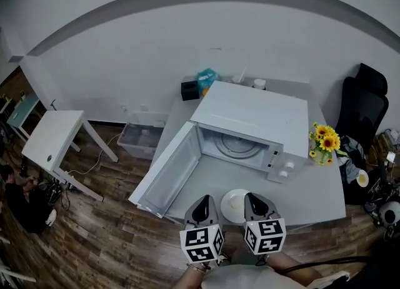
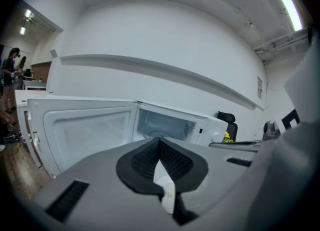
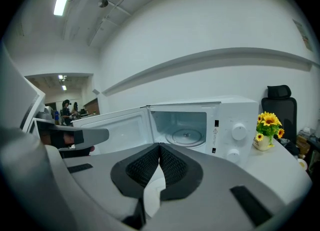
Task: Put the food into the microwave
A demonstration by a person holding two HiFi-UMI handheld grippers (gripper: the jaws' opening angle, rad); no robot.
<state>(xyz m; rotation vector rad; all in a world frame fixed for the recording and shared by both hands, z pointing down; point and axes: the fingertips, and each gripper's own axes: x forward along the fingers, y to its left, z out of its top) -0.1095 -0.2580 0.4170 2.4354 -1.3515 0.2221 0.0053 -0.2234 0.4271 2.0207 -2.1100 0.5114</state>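
A white microwave [image 1: 250, 116] stands on the grey table [image 1: 312, 194] with its door [image 1: 165, 169] swung wide to the left, so the glass turntable [image 1: 240, 148] shows inside. In front of the opening is a white plate [image 1: 232, 209] carrying pale food. My left gripper [image 1: 204, 205] is shut on the plate's left rim and my right gripper [image 1: 255, 203] on its right rim. A sliver of white plate rim [image 2: 167, 195] shows between the closed pads of the left gripper [image 2: 160, 142], and another part of the rim [image 3: 152, 192] between those of the right gripper [image 3: 160, 147]. Both grippers face the open cavity [image 3: 186, 136].
A pot of sunflowers [image 1: 324, 142] sits right of the microwave, and a black chair [image 1: 362, 103] is beyond the table's right end. A black box [image 1: 190, 89] and a teal bag [image 1: 207, 79] stand behind the microwave. On the floor at left are a white side table [image 1: 53, 137] and a plastic bin [image 1: 140, 139].
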